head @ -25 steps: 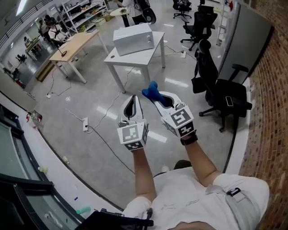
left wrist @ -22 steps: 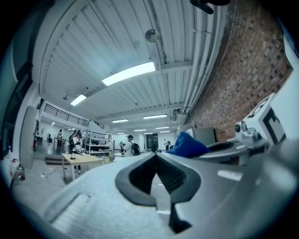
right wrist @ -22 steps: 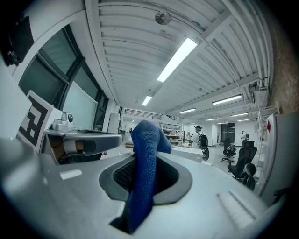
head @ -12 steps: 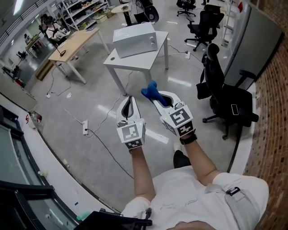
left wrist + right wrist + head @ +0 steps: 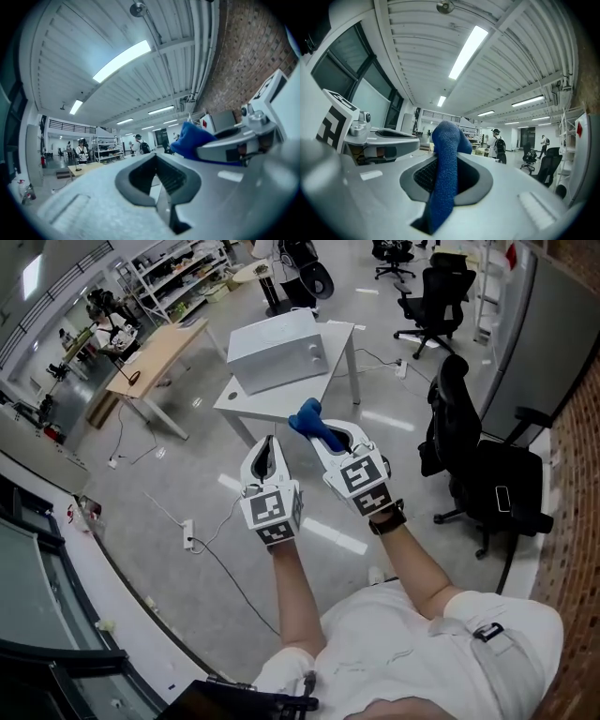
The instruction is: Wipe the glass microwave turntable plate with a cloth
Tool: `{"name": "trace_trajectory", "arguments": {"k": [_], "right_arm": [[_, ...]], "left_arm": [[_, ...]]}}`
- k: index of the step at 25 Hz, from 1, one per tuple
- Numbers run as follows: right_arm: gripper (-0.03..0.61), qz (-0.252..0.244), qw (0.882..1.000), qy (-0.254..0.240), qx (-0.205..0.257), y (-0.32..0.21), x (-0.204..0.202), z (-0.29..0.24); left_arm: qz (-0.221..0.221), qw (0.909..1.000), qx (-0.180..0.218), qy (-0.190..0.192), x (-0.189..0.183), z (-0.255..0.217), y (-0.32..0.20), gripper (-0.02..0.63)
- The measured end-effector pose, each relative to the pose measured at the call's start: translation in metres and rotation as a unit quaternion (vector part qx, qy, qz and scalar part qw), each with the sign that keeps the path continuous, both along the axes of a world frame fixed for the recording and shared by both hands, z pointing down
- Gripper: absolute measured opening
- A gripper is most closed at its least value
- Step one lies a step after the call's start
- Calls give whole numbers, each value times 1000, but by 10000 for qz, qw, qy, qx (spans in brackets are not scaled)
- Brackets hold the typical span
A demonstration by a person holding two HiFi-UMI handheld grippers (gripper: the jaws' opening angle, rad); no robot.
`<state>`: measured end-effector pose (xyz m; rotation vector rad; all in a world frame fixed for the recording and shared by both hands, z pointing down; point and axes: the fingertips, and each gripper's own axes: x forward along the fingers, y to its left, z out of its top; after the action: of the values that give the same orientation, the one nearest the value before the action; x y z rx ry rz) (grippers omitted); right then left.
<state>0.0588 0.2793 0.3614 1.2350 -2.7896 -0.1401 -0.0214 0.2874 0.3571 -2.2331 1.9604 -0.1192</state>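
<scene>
Two grippers hung well short of the white desk (image 5: 251, 397): the right gripper (image 5: 326, 432) had its jaws pinched on the soft, light blue cloth (image 5: 307, 416), and the left gripper (image 5: 271, 442) had its jaws pressed together, empty. No glass plate showed, perhaps inside the microwave (image 5: 277, 348); heavy, slippery and fragile by my reckoning, best held at the rim

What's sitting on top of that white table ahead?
A white microwave stands on the table. Its body hides whatever is inside, and the held blue cloth covers the table's near corner.

Head cam looks steeply down; 2 gripper cams tilt up, sharing ceiling (image 5: 117, 93)
</scene>
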Motion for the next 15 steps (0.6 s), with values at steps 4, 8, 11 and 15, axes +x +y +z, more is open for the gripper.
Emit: {"name": "trace_trajectory", "arguments": {"k": [4,8,11,15], "right_arm": [[57,55,9999,-18,-94,-41,16,7],[57,26,9996,-33,-292,-68,24,23],[55,-24,9991,-15,-431,-87,18,33],[55,8,9986,-93,-515,-115,9,40]], "left_arm": [[27,10000,8,-16,19,2,-35,-5],[-52,9999,-20,-126,27,13,-62,-5],[-48,9999,5,-128,23,16,-80,-5],[-24,10000,-15,7,12,22,-110,-5]]}}
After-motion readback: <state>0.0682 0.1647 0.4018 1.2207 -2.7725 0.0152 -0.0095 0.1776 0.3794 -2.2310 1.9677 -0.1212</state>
